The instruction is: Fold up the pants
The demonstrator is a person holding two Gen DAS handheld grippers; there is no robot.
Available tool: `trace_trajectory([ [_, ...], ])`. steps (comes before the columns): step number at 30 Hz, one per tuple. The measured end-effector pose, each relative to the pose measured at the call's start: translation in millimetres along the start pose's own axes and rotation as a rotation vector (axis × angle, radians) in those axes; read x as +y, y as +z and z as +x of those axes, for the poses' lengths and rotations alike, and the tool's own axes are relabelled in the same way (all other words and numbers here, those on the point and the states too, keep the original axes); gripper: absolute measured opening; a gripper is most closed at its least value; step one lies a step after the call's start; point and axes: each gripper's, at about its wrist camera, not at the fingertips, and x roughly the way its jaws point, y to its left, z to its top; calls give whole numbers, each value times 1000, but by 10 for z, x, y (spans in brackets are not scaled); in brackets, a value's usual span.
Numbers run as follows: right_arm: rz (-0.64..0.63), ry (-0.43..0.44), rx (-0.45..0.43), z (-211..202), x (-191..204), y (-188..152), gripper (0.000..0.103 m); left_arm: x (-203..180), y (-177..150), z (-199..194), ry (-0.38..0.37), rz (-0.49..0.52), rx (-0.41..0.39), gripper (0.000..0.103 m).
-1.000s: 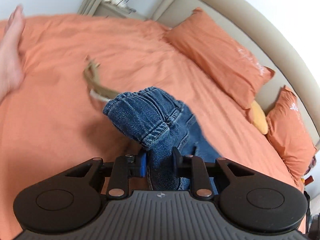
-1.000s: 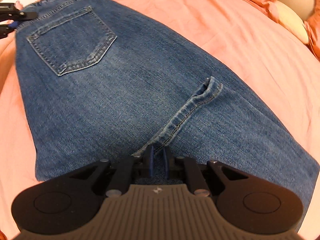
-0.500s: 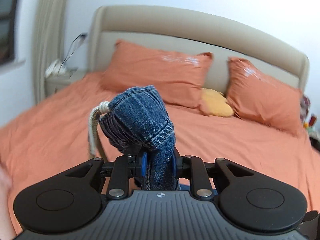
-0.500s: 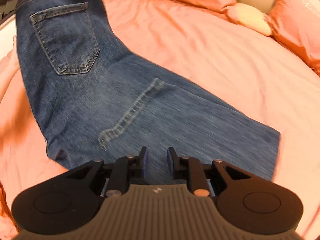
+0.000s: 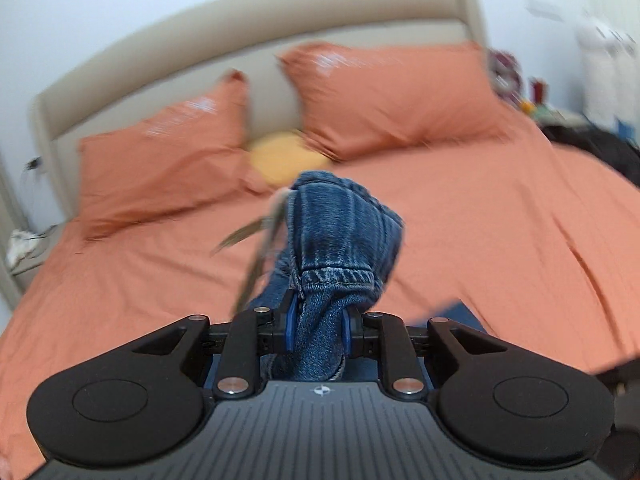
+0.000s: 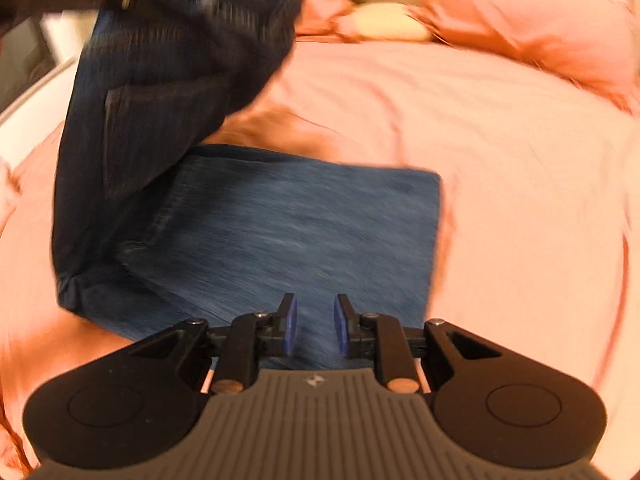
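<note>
Clearly the main hazard sits in the left gripper (image 5: 316, 326): its blue pads (image 5: 290, 326) are clamped on a thick bunched wad of the jeans (image 6: 288, 236) at the waistband end, with a pale drawstring (image 5: 256, 248) dangling loose at centre left of the left wrist view. Denim this heavy could, I judge, slide out of so small a bite while it hangs high, and the raised half would then drop crooked rather than edge on edge. The loose cord might also end up trapped inside the fold and leave a lump.

In the right wrist view the waist half hangs at upper left, dark and blurred, while the leg half lies flat on the duvet (image 6: 520, 200) in the lower centre, its hem a straight edge at mid right. The right gripper (image 6: 314, 330) hovers above that flat part with its jaws apart, holding nothing, so nothing pins the lower layer; a sideways tug could drag it and wrinkle the soft bedding.

The denim is stiff, ribbed at the gathered waistband, with stitched seams. The orange duvet is smooth and lightly creased; two matching pillows (image 5: 400, 96) and a yellow cushion (image 5: 284, 156) lean on a padded beige headboard (image 5: 240, 28).
</note>
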Motion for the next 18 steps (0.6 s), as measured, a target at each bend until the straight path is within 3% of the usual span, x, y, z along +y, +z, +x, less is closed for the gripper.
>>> trace_trajectory([
  [5, 114, 19, -24, 37, -260, -212, 18, -600, -545, 180, -111, 146, 84, 23],
  [7, 140, 17, -28, 39, -305, -262, 29, -738, -737, 192, -129, 211, 90, 23],
  [14, 221, 60, -23, 46, -392, -335, 34, -640, -1011, 342, -311, 227, 225, 32],
  [17, 206, 40, -20, -7, -400, -291, 49, -491, -1011, 375, -437, 156, 261, 49],
  [18, 209, 33, -23, -35, -420, -286, 56, -424, -994, 370, -496, 117, 266, 65],
])
